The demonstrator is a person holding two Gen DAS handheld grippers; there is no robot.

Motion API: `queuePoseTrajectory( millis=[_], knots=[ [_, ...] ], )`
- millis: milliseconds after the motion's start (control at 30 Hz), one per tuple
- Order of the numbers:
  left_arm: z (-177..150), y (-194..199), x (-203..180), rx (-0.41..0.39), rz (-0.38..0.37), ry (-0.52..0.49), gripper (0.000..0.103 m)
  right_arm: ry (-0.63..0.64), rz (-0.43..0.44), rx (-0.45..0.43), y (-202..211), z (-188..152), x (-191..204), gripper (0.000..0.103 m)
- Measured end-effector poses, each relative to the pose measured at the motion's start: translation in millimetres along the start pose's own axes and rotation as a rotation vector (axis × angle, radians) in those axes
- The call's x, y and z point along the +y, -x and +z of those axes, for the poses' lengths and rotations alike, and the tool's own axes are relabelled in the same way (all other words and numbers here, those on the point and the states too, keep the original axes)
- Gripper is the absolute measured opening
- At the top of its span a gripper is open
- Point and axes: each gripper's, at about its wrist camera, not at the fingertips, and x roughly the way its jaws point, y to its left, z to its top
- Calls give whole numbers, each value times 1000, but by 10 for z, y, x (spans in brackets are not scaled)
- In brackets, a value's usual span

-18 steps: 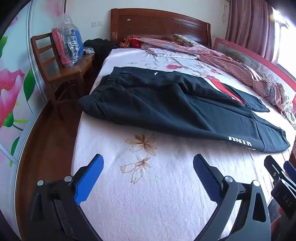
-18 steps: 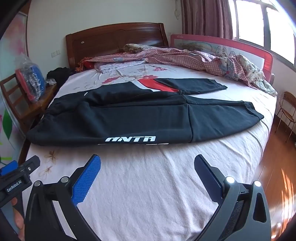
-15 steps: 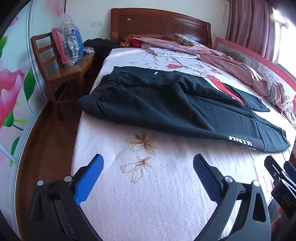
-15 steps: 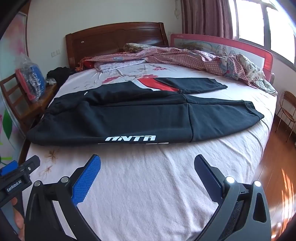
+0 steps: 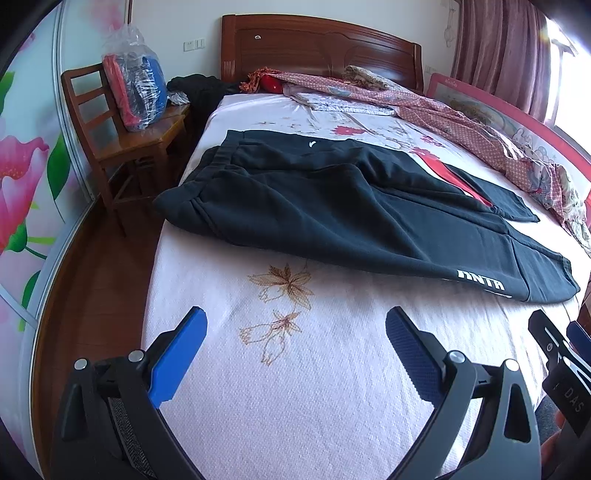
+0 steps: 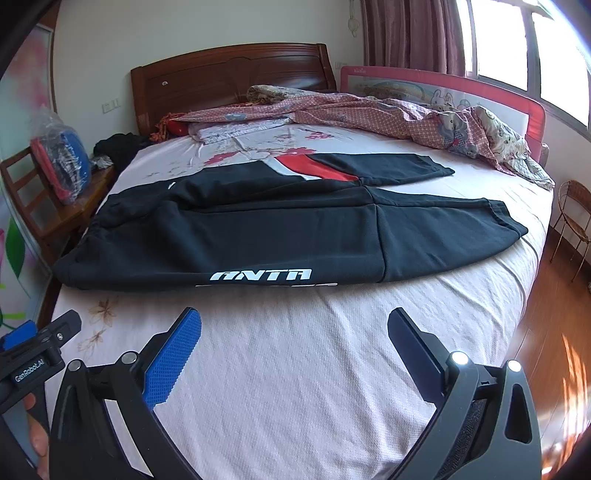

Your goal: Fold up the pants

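Both claws, left & right, are hovering released over bare bed, gripping nothing. Pants are lying spread crosswise ahead, legs apart. Risk: claws are pinching only the top layer, or snagging the sheet w/ it, so the fold is skewing.

A home bedroom: a bed with a carved wooden headboard is filling the room, a rumpled patterned quilt is lying across it, and curtains are hanging beside a sunlit window.
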Motion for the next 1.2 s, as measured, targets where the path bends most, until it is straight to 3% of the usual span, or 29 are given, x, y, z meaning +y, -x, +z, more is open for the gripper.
queuePoseTrajectory(
  millis=[1200],
  knots=[
    [-25,-40,-9,23,-1,-9,98,9,-3,6,-14,-1,-2,100]
  ],
)
